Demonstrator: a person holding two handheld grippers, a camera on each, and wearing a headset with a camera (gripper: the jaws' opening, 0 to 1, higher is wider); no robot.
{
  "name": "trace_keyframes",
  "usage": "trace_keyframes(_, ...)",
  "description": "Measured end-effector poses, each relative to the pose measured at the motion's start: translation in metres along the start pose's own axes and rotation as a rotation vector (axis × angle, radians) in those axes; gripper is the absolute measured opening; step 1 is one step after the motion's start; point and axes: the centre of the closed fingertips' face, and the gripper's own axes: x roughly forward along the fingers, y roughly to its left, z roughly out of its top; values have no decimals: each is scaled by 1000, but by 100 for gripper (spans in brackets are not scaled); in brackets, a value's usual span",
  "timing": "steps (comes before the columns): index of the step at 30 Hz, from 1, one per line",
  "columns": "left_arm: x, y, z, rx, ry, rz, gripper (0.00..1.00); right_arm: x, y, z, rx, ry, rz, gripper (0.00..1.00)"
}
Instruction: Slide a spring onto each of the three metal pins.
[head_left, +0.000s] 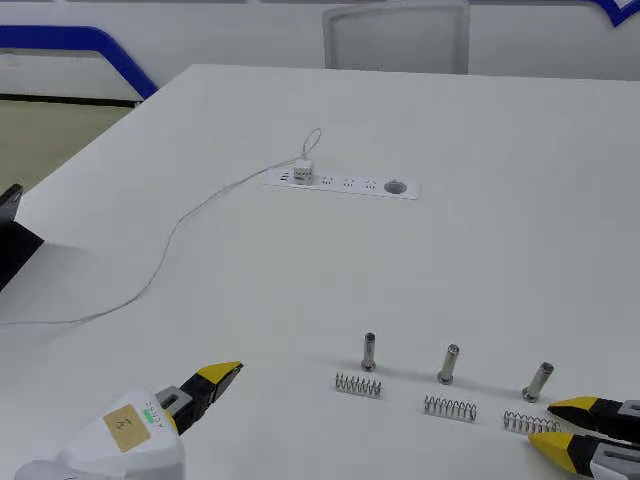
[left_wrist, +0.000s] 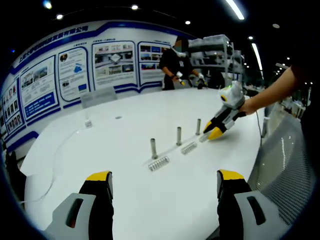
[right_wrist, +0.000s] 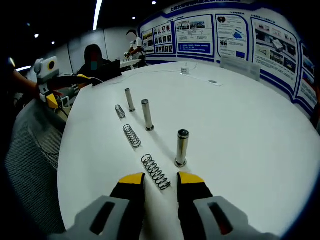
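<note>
Right tool (right_wrist: 161, 180) is released, jaws a little apart, with the near end of one spring (right_wrist: 155, 172) lying between their tips on the table (right_wrist: 240, 125). I see that spring just beside the nearest pin (right_wrist: 181, 147). Beyond that pin stand a second pin (right_wrist: 147, 115) and a third pin (right_wrist: 129, 99), upright. Left tool (left_wrist: 162, 176) gapes wide, well apart from the nearest pin.

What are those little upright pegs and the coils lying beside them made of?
The three short upright silver pins look like polished metal, probably steel: smooth grey with bright glints. The small coiled springs seem thin shiny metal wire.
</note>
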Motion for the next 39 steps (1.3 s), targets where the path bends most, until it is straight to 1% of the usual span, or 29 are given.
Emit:
trace_keyframes(3, 1, 0, -3, 3, 15, -1, 87, 0, 4, -1, -27, -4, 49, 25)
trace_keyframes(5, 1, 2, -7, 1, 33, 6, 87, 1, 6, -4, -65, 5, 75, 25)
trace_keyframes(6, 1, 3, -8, -2, 38, 9, 87, 1, 7, -3, -87, -8, 85, 25)
trace_keyframes(9, 1, 6, -11, -21, 47, 20, 87, 0, 8, -2, -105, -22, 95, 24)
trace_keyframes(11, 1, 8, -15, -27, 63, 31, 87, -1, 7, -1, -136, -33, 100, 21)
trace_keyframes(14, 1, 10, -17, -37, 72, 37, 87, -2, 6, -1, -138, -47, 113, 19)
trace_keyframes(17, 2, 8, -17, -40, 74, 30, 87, -2, 8, 0, -146, -59, 127, 17)
trace_keyframes(18, 2, 8, -18, -34, 78, 28, 87, -2, 8, 0, -151, -60, 130, 16)
trace_keyframes(19, 3, 6, -20, -22, 91, 24, 87, -2, 9, 0, -157, -64, 136, 15)
trace_keyframes(21, 3, 4, -20, -17, 94, 13, 87, -1, 11, 0, -158, -70, 147, 12)
trace_keyframes(23, 4, 0, -20, 3, 96, 1, 87, -1, 11, 0, -161, -72, 148, 12)
trace_keyframes(24, 4, -3, -22, 21, 111, -7, 87, -1, 11, 0, -159, -72, 149, 12)
trace_keyframes(26, 5, -6, -24, 38, 121, -21, 87, 0, 11, 0, -162, -70, 150, 12)
trace_keyframes(29, 6, -12, -23, 65, 122, -44, 87, 0, 12, 0, -170, -66, 144, 11)
trace_keyframes(31, 6, -14, -24, 77, 128, -53, 87, 0, 12, 0, -172, -63, 138, 11)
trace_keyframes(35, 7, -19, -25, 67, 132, -87, 86, -3, 12, -2, -168, -48, 133, 10)
trace_keyframes(39, 6, -19, -21, 47, 114, -96, 85, -11, 12, 3, -159, -55, 116, 10)
